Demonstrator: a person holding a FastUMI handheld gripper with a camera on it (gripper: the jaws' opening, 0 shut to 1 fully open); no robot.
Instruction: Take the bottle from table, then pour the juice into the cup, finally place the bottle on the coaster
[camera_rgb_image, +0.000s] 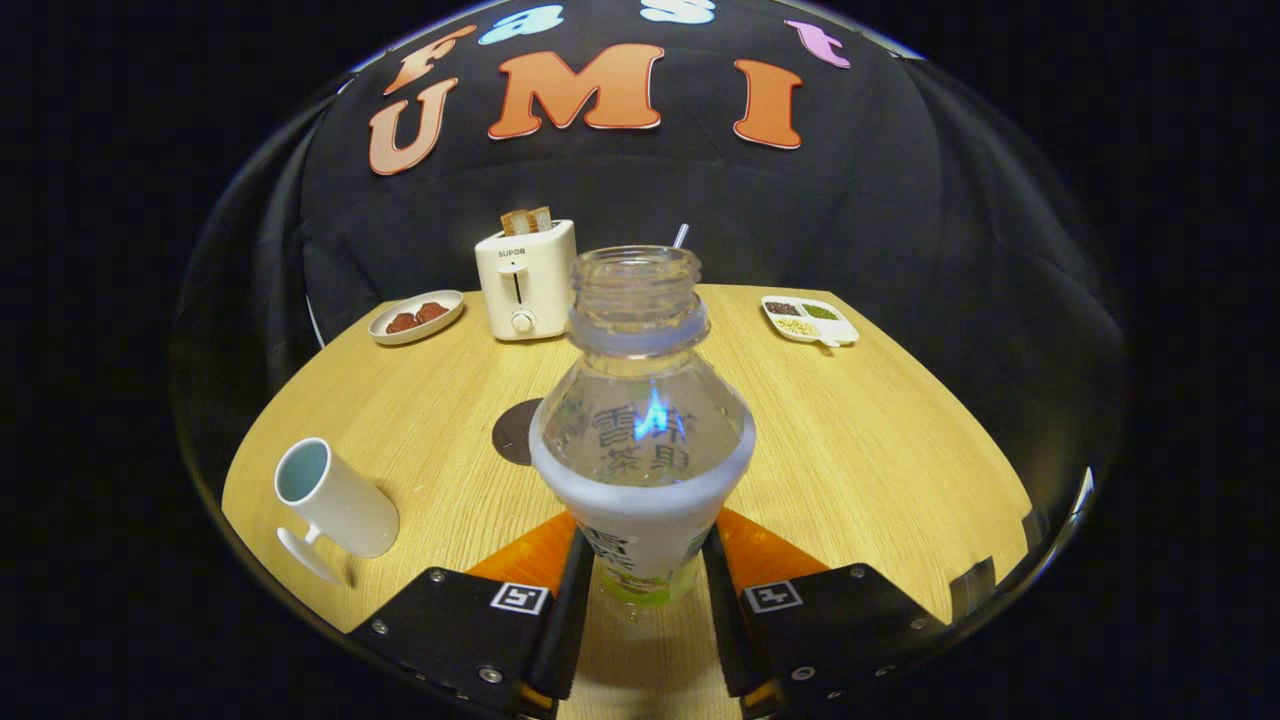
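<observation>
A clear plastic bottle (640, 420) with no cap and a white label stands upright between my fingers. Both fingers press on its lower label part, so my gripper (645, 580) is shut on it. Whether its base rests on the table or hovers just above it cannot be told. A white cup (335, 500) with a handle stands on the wooden table (860, 450) to the left of the fingers. A dark round coaster (515, 432) lies on the table just behind the bottle, to its left, partly hidden by it.
A white toaster (525, 282) with toast in it stands at the back. Left of it lies a small plate (416, 317) with brown food. A divided dish (810, 320) with grains sits at the back right. A thin rod (680, 236) shows behind the bottle's mouth.
</observation>
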